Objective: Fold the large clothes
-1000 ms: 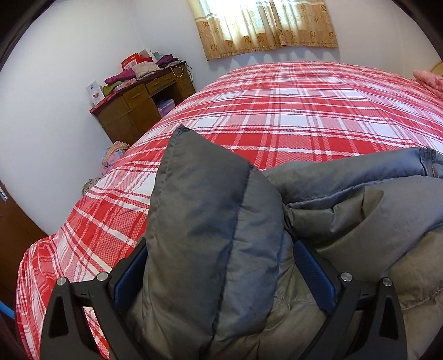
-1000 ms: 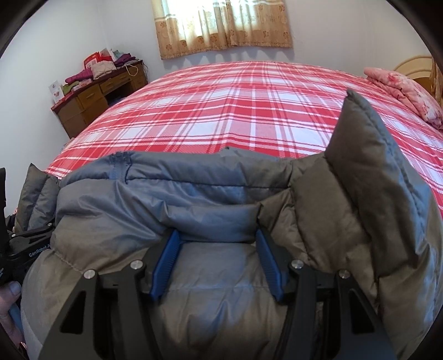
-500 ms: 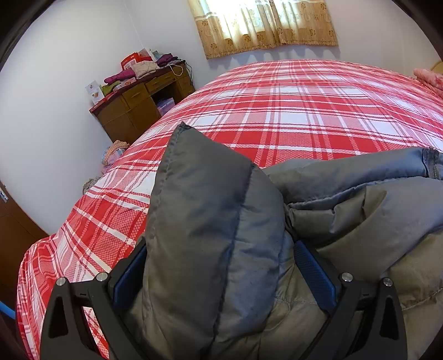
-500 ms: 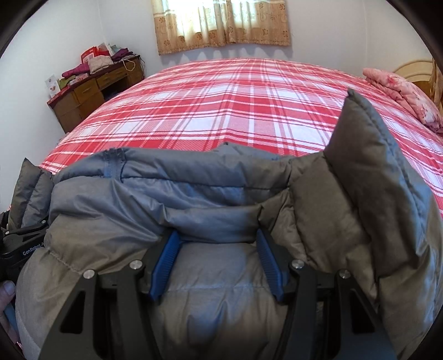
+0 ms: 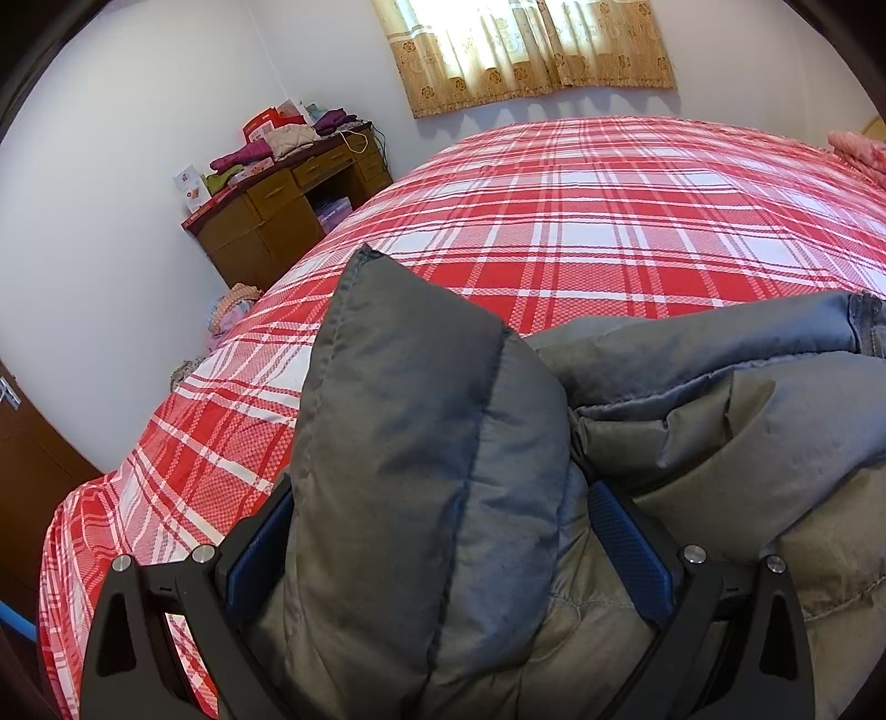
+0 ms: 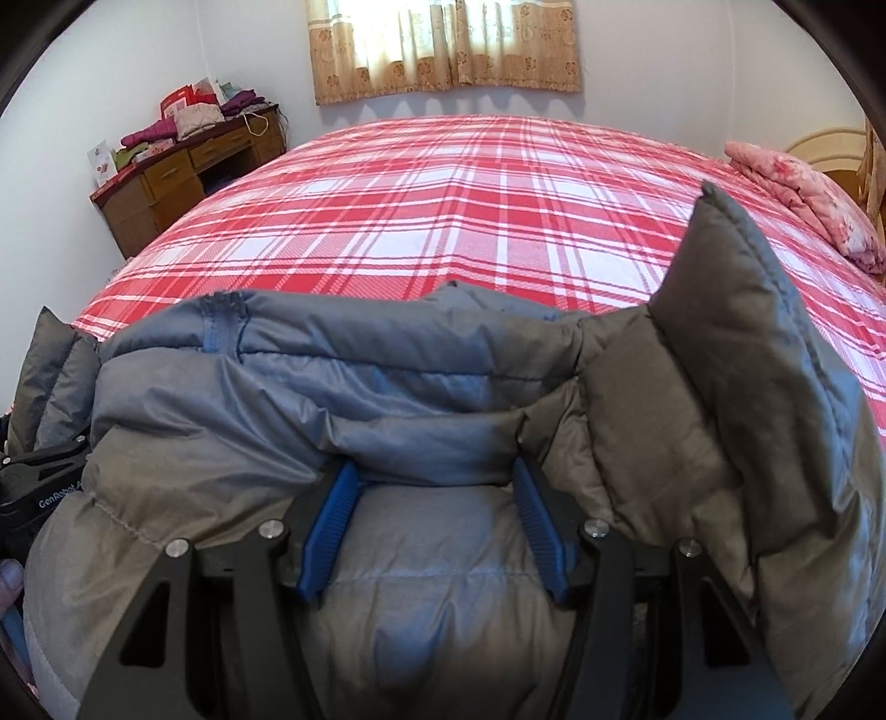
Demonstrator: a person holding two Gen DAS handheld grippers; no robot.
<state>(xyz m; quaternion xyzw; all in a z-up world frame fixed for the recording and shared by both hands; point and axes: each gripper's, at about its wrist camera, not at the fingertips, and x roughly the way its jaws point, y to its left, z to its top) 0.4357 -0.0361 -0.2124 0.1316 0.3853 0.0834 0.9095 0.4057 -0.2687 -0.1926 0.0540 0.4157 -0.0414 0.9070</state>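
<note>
A large grey padded jacket [image 5: 692,421] is bunched up at the near edge of the red plaid bed [image 5: 581,210]. My left gripper [image 5: 443,548] is shut on the jacket's left edge, and a thick corner of it stands up between the blue pads [image 5: 628,551]. My right gripper [image 6: 434,523] is shut on the jacket [image 6: 387,387] further right, with padded fabric filling the gap between its blue pads [image 6: 534,526]. Another jacket corner [image 6: 736,343] stands up at the right. The left gripper's black body [image 6: 41,482] shows at the left edge of the right wrist view.
The plaid bed [image 6: 470,210] spreads out beyond the jacket. A wooden desk [image 5: 288,210] piled with folded clothes stands by the far left wall. A pink quilt [image 6: 803,194] lies at the bed's far right. A curtained window [image 6: 443,50] is on the far wall.
Both grippers have moved slightly forward over the bed with the jacket held. The grips have not changed.
</note>
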